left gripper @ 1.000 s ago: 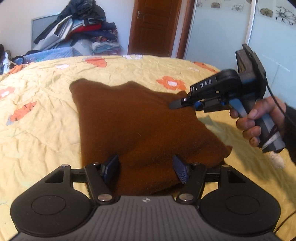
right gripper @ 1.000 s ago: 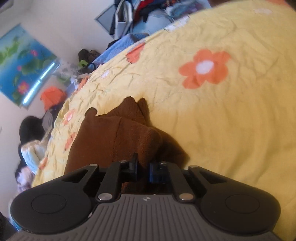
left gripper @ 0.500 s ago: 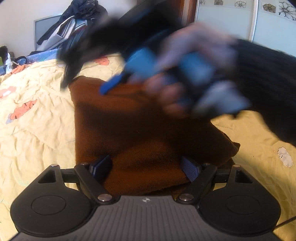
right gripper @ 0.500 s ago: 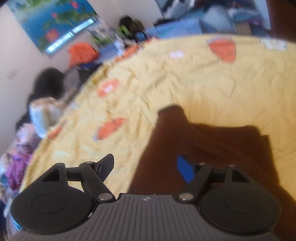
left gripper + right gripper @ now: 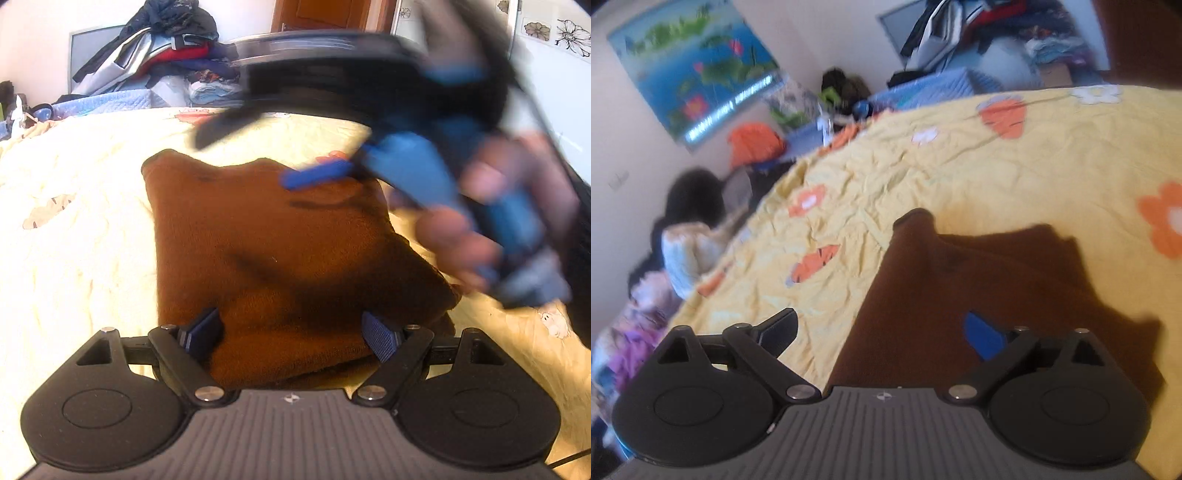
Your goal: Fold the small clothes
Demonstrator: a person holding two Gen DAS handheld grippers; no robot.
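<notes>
Since a second ago the right gripper (image 5: 881, 334) has let go of the brown garment (image 5: 280, 258) and swung across above it; its jaws are opening, nothing between them. Left gripper (image 5: 291, 332) straddles the garment's near edge, jaws wide, pads not pressing. Garment lies folded on the yellow bedsheet (image 5: 74, 240). Risk: thick knit springs back, or a passing finger snags and drags the top layer.
</notes>
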